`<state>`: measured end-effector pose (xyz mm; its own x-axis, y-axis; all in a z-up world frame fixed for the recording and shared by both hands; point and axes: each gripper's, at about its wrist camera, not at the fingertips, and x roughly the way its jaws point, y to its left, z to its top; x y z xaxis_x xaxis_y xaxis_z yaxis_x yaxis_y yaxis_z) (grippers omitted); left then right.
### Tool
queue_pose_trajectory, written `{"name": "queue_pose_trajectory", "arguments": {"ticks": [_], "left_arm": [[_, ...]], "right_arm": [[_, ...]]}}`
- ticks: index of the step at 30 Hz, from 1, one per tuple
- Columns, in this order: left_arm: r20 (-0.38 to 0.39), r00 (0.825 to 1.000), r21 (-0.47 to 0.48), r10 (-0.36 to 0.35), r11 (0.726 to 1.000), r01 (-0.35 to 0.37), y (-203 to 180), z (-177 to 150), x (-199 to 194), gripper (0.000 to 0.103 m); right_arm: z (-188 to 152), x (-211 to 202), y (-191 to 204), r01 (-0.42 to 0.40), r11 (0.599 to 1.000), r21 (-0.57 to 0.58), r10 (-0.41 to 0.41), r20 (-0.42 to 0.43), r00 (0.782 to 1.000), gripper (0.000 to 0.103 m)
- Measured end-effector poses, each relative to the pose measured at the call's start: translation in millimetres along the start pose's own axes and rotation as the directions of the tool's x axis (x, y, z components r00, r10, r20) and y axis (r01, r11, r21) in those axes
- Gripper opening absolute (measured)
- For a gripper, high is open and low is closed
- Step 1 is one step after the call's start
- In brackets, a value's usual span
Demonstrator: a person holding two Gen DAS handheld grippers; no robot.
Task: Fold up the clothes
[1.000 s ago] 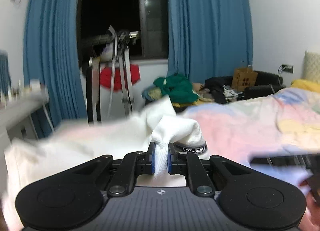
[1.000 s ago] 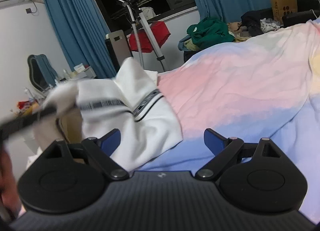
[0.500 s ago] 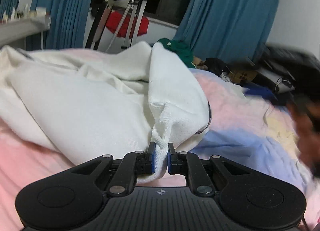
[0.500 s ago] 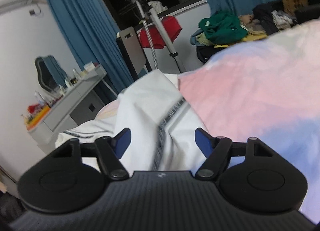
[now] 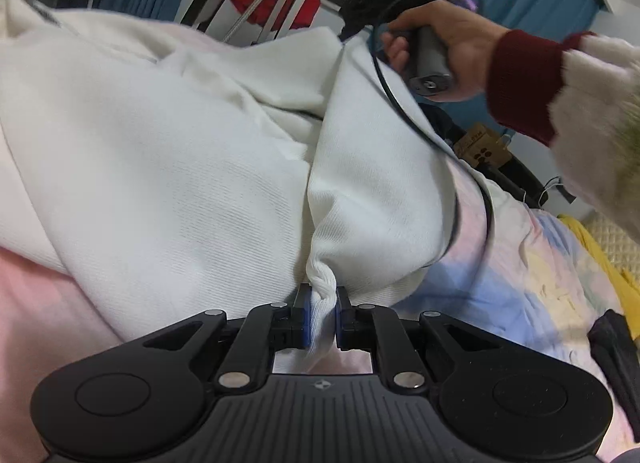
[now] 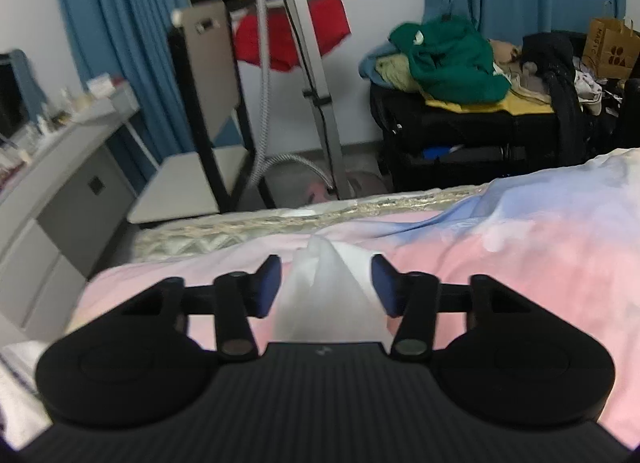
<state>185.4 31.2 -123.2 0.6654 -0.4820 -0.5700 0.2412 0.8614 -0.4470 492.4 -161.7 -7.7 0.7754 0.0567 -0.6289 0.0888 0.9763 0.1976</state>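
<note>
**White fabric peak between parted fingers**

The right tool (image 6: 325,289) hangs low over a bed (image 6: 500,247) covered in pink and pale blue. Its blue-padded fingers (image 6: 267,290) stand apart, with a peak of white cloth (image 6: 326,295) rising between them, touching neither pad. Beyond the bed's edge stand a garment steamer (image 6: 262,75), a red garment (image 6: 316,33), a heap of clothes (image 6: 444,59) and blue curtains (image 6: 120,43). A grey counter (image 6: 60,167) runs along the left.

Dim, cool indoor light, a dark window behind, fisheye bending at the edges, slight blur throughout.
</note>
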Motion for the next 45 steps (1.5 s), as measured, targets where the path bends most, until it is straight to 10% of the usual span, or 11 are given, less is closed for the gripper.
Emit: {"name": "queue_pose_trajectory", "arguments": {"ticks": [7, 22, 30, 36, 45], "left_arm": [[0.024, 0.999, 0.007, -0.036, 0.999, 0.036, 9, 1, 10, 0.011], [0.077, 0.995, 0.081, -0.064, 0.995, 0.058, -5, 6, -15, 0.011], [0.064, 0.998, 0.203, 0.018, 0.979, -0.031, -28, -3, -15, 0.011], [0.067, 0.996, 0.218, 0.066, 0.973, -0.079, -37, -2, -21, 0.011], [0.032, 0.998, 0.206, 0.054, 0.977, -0.059, -25, 2, -2, 0.012]], "right_arm": [[-7, 22, -23, 0.041, 0.998, 0.057, -0.042, 0.012, 0.999, 0.009], [-52, -154, -163, -0.081, 0.948, 0.306, -0.007, 0.276, 0.961, 0.003], [-153, -207, -265, -0.149, 0.83, 0.537, 0.046, 0.201, 0.978, 0.003], [-155, -196, -264, -0.168, 0.808, 0.565, 0.103, 0.146, 0.984, 0.008], [-64, -127, -189, -0.206, 0.875, 0.438, 0.177, 0.105, 0.979, 0.053]]}}
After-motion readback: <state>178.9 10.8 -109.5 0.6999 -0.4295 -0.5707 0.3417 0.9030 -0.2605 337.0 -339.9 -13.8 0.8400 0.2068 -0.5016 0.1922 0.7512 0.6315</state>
